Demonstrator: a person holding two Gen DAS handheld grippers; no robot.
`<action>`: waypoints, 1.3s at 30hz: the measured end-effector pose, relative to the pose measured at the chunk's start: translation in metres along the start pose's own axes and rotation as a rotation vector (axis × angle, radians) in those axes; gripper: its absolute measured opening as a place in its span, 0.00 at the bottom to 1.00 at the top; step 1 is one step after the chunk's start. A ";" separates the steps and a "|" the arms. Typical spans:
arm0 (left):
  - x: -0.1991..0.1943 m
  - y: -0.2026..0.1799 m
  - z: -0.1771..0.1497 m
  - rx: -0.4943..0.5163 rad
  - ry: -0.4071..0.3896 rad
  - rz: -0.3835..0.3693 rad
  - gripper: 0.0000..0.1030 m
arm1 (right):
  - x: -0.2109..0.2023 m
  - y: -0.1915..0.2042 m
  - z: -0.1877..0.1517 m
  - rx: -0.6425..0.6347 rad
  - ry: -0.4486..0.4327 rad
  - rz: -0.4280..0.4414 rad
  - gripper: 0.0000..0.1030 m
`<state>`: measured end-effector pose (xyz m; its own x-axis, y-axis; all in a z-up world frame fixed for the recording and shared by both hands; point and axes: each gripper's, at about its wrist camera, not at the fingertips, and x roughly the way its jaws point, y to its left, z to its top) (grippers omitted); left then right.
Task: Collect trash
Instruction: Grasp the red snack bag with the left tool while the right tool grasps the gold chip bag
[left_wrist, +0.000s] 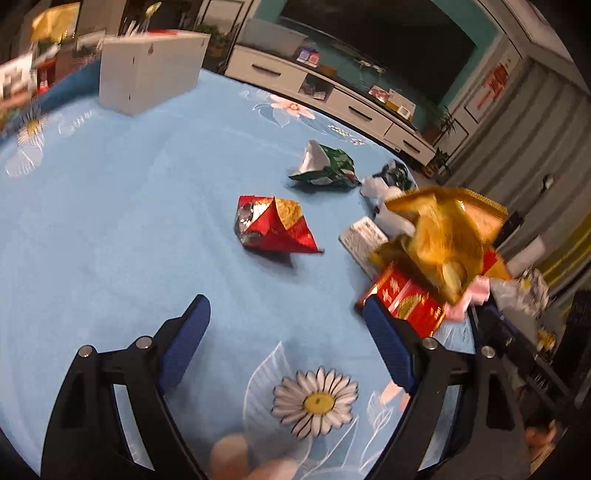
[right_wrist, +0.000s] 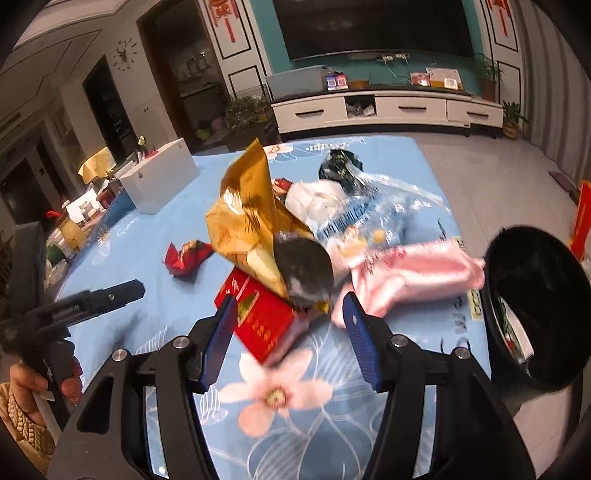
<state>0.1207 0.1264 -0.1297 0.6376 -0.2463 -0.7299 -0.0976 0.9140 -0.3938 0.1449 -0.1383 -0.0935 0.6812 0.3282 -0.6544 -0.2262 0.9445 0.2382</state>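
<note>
Right wrist view: my right gripper (right_wrist: 290, 317) has its jaws apart below the gold bag (right_wrist: 247, 214). My left gripper (left_wrist: 284, 314) has its jaws wide apart over the blue counter (left_wrist: 129, 221).

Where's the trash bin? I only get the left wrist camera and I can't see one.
Observer: The right wrist view shows a black bin just off the table edge, beyond the pink wrapper.
Operator: Is it empty?
Observer: No, some colourful litter lies inside it.
Operator: What's the other gripper doing?
Observer: The right gripper has its fingers open, and the red box lies on the table partly between them.
</note>
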 end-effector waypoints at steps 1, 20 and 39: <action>0.005 0.002 0.005 -0.018 -0.001 0.002 0.83 | 0.003 0.001 0.004 -0.006 -0.004 0.005 0.57; 0.068 0.016 0.040 -0.160 0.044 0.056 0.36 | 0.053 0.006 0.030 -0.019 0.001 0.099 0.57; 0.044 0.014 0.034 -0.074 -0.028 0.038 0.12 | 0.040 0.020 0.030 -0.079 -0.040 0.129 0.01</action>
<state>0.1738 0.1397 -0.1485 0.6537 -0.2021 -0.7293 -0.1774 0.8959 -0.4073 0.1878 -0.1064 -0.0934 0.6693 0.4479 -0.5928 -0.3670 0.8930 0.2604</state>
